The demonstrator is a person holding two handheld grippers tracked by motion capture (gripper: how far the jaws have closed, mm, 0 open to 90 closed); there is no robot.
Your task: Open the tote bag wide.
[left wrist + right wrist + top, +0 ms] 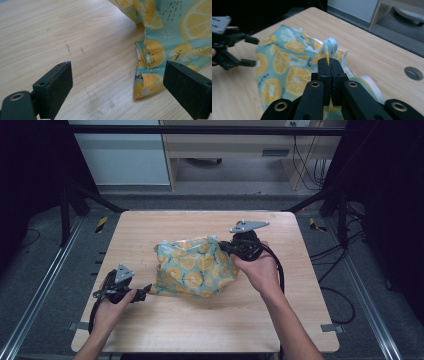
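Note:
A teal cloth (195,267) printed with yellow lemon slices lies bunched in the middle of the wooden table (200,325). My right gripper (223,246) is at the cloth's right upper edge. In the right gripper view its jaws (329,61) are shut on a pinched fold of the cloth (284,65), which rises above them. My left gripper (145,291) rests low at the cloth's near left corner. In the left gripper view it (118,70) stands open, and a folded corner of the cloth (147,82) lies on the table just inside the right jaw, untouched.
The right gripper view shows the left gripper (252,51) beyond the cloth and a round cable hole (414,73) in the tabletop. A dark metal frame (65,210) stands at the table's sides. Pale furniture (225,145) and cables sit on the floor behind.

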